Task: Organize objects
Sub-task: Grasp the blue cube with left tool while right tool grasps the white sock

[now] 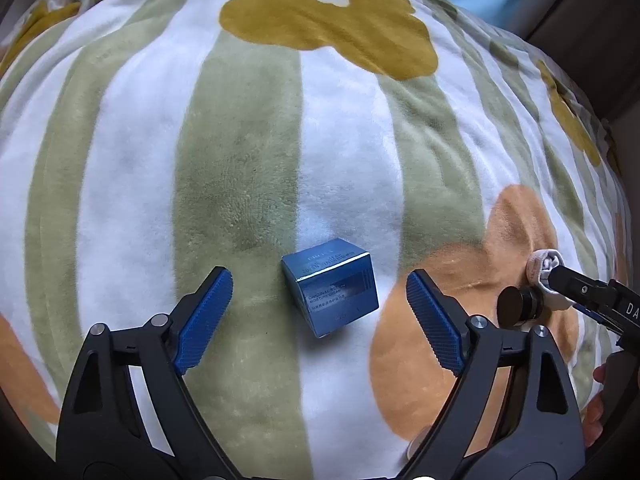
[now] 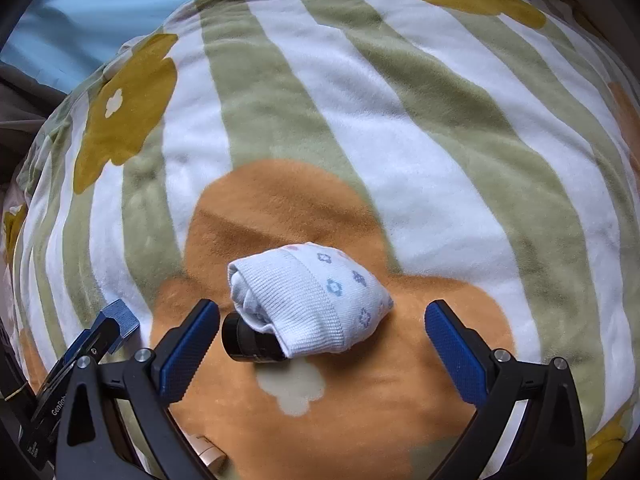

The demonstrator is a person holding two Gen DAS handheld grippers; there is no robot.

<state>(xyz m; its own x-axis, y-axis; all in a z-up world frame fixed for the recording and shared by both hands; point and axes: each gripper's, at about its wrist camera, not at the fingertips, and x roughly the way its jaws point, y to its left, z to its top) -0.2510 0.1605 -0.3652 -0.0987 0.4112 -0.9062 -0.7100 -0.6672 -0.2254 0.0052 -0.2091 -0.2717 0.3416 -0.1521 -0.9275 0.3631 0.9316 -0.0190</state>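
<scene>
A small blue cream box [image 1: 331, 287] lies on the striped flower blanket [image 1: 248, 152], just ahead of and between the fingers of my open left gripper [image 1: 320, 316]. In the right wrist view a rolled white sock [image 2: 310, 302] with small blue flowers lies on an orange flower patch, with a small black cylinder [image 2: 250, 342] touching its near left end. My right gripper [image 2: 324, 340] is open, its fingers on either side of the sock and cylinder. The sock [image 1: 540, 270] and cylinder [image 1: 518, 306] also show at the right of the left wrist view.
The blanket [image 2: 400, 140] covers a soft rounded surface. Light blue fabric [image 2: 100, 8] lies beyond its far edge. The blue box [image 2: 122, 318] and the left gripper show at the left of the right wrist view. A small beige object [image 2: 208, 454] lies near the bottom edge.
</scene>
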